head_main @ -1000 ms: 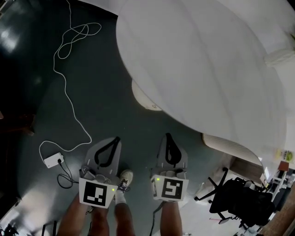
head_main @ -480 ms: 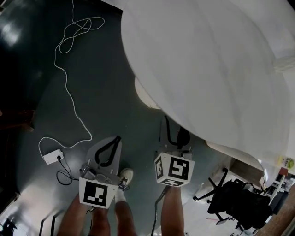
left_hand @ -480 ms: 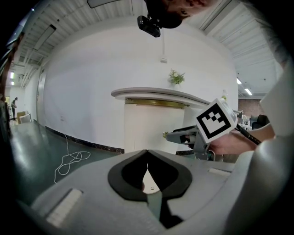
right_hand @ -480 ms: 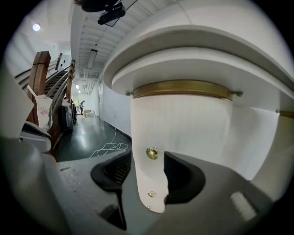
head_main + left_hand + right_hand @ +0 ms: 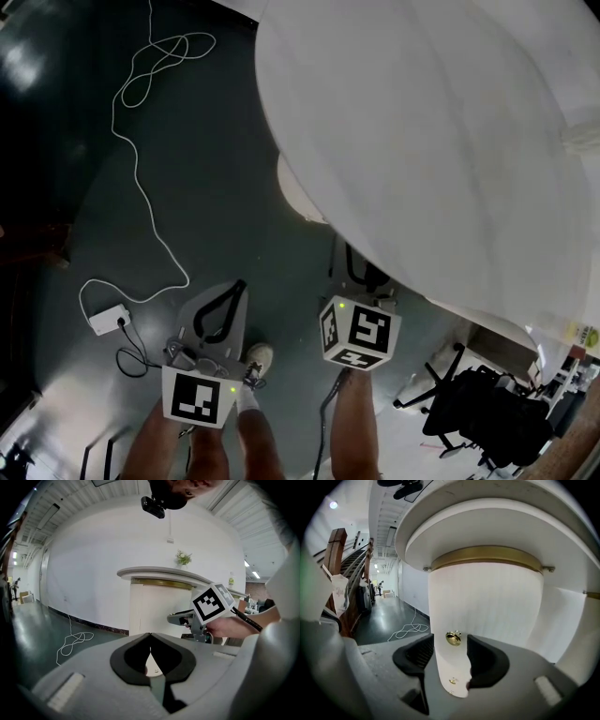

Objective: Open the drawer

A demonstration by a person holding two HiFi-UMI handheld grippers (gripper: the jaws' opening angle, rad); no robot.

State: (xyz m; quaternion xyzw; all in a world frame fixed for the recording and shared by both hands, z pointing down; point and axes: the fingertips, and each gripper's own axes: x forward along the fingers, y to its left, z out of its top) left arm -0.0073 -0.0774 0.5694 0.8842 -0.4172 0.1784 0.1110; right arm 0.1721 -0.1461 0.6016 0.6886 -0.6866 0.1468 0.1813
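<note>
A white curved cabinet front (image 5: 487, 606) stands under the round white tabletop (image 5: 422, 141). On it sits a small brass drawer knob (image 5: 453, 638). My right gripper (image 5: 451, 644) is open, and the knob lies just ahead between its two fingertips, untouched. In the head view the right gripper (image 5: 361, 272) reaches under the table's edge, its tips partly hidden. A second, smaller brass knob (image 5: 452, 681) shows lower down. My left gripper (image 5: 150, 637) is shut on nothing and hangs over the floor, left of the right one (image 5: 217, 314).
A white cable (image 5: 141, 187) loops across the dark floor to a plug block (image 5: 105, 321). A black office chair (image 5: 487, 403) stands at the lower right. The person's shoe (image 5: 255, 361) is between the grippers. A wooden staircase (image 5: 342, 588) rises at the left.
My right gripper has moved forward and down under the table's edge toward the cabinet, and its jaws have gone from shut to open. The left gripper has stayed put.
</note>
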